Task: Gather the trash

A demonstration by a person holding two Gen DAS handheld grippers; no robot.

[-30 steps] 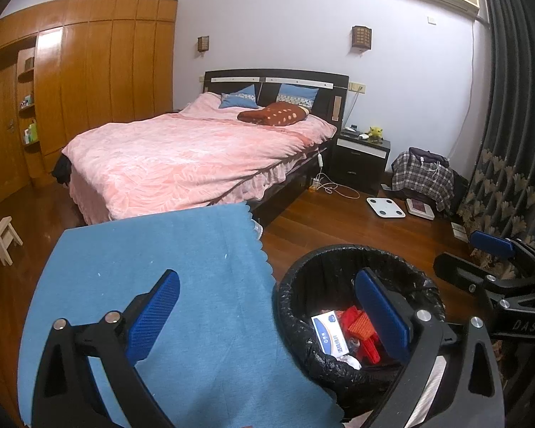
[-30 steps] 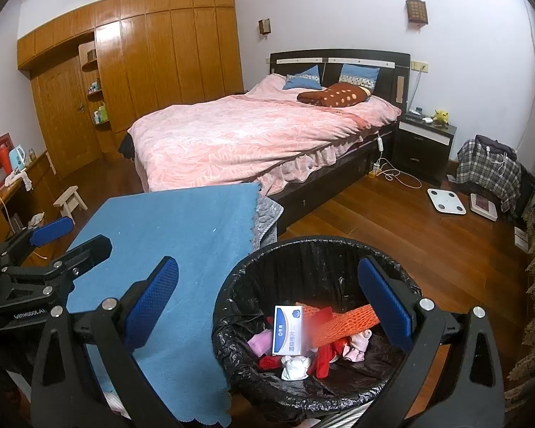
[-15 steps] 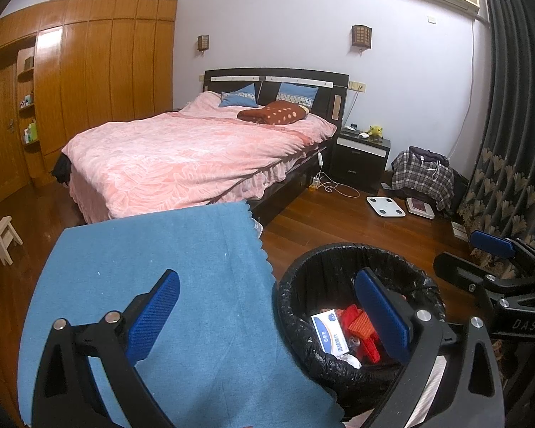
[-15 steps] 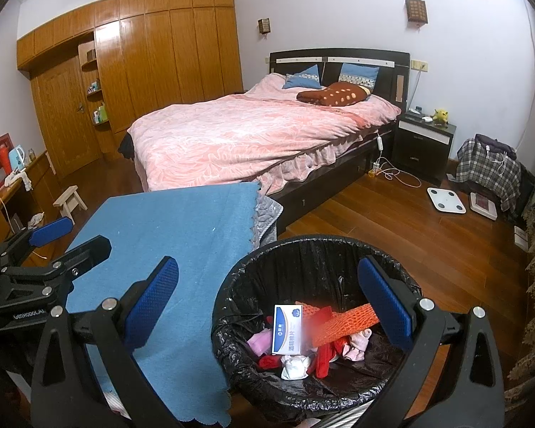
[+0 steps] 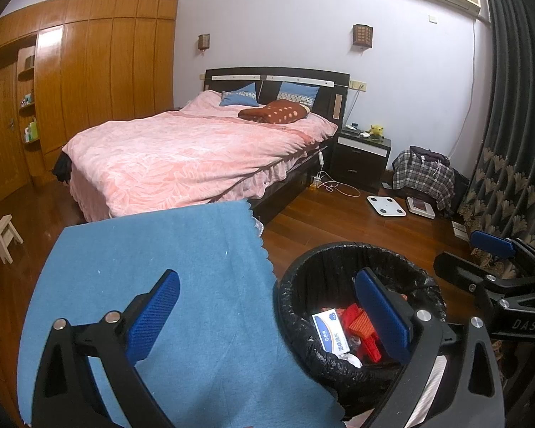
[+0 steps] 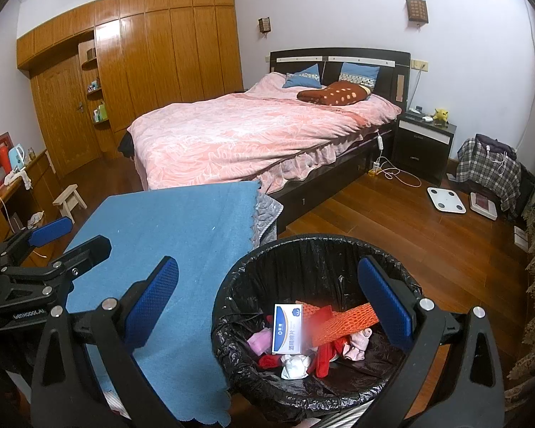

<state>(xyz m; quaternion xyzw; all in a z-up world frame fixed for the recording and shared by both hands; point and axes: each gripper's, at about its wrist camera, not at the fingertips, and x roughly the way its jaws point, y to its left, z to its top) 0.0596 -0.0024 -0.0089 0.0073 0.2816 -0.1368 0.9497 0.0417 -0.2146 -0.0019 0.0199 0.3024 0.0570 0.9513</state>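
Observation:
A black-lined trash bin [image 6: 314, 246] [image 5: 342, 253] stands on the floor beside a table under a blue cloth [image 5: 167, 271] [image 6: 182, 221]. Inside lie a white and blue box [image 6: 287, 328] [image 5: 331, 331], an orange net piece [image 6: 349, 321], red items [image 5: 360, 324] and crumpled tissue [image 6: 296, 365]. My left gripper [image 5: 267, 314] hovers open over the cloth's right edge and the bin's left rim, holding nothing. My right gripper [image 6: 267, 306] hangs open above the bin, also with nothing in it. Each gripper shows at the other view's edge.
A bed with a pink cover [image 6: 253, 135] fills the middle of the room. A dark nightstand [image 6: 422, 142], a white scale [image 6: 446, 199] and a plaid bag [image 6: 488, 167] sit to the right on the wood floor. A small stool [image 6: 67, 198] and wooden wardrobes stand left.

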